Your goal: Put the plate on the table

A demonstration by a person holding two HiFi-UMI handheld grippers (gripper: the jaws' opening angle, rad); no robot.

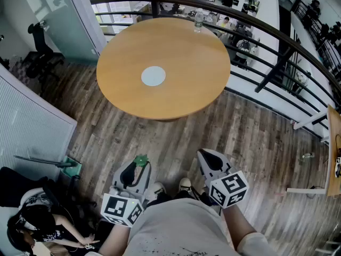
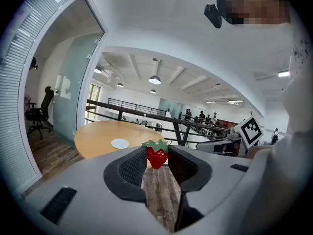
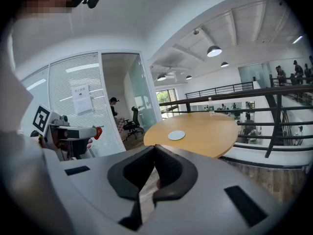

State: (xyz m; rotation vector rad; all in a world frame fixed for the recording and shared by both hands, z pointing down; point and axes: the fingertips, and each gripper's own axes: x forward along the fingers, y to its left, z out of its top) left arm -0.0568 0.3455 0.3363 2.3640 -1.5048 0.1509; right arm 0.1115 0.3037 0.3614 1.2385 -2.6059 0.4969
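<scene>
The left gripper (image 2: 155, 164) is pinching a little red strawberry (image 2: 157, 154) with a green top between the tips of its jaws. The right gripper (image 3: 155, 150) is squeezed shut and has nothing in it. Both are held low over the wood floor (image 1: 256, 143), close to the person's body and well apart from the round wooden table (image 1: 181, 89) ahead. The white plate (image 1: 153, 76) lies flat on the table, near its middle. A clear bottle (image 1: 199, 20) stands at the far edge, beside the dark railing (image 1: 155, 7).
</scene>
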